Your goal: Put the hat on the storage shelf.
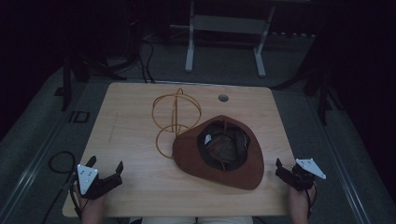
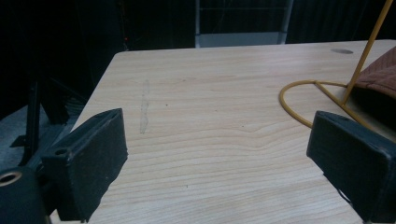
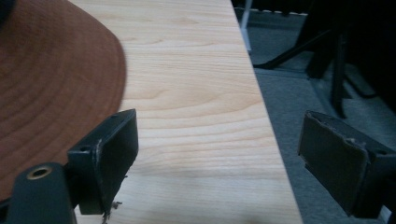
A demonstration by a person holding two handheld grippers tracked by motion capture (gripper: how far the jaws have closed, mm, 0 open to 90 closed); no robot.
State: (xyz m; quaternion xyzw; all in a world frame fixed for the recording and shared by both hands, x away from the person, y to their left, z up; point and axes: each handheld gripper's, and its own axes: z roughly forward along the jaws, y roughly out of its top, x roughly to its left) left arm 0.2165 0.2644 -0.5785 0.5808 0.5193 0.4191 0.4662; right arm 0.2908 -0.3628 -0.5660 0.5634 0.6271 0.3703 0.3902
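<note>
I see the brown hat [image 1: 219, 151] lying upturned right of centre, its brim near the table's [image 1: 135, 186] near edge, leaning against the wire stand [image 1: 175, 121]. My left gripper [image 1: 105, 173] and right gripper [image 1: 284, 169] sit released at the near corners, bare wood between them.

Dim lab: bare table [image 1: 140, 186], rig stand [image 1: 224, 28]

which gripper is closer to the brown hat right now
Right. The right gripper sits open just off the brown hat brim's near right edge. The left gripper, also open, is at the table's near left corner, well clear of the hat.
</note>
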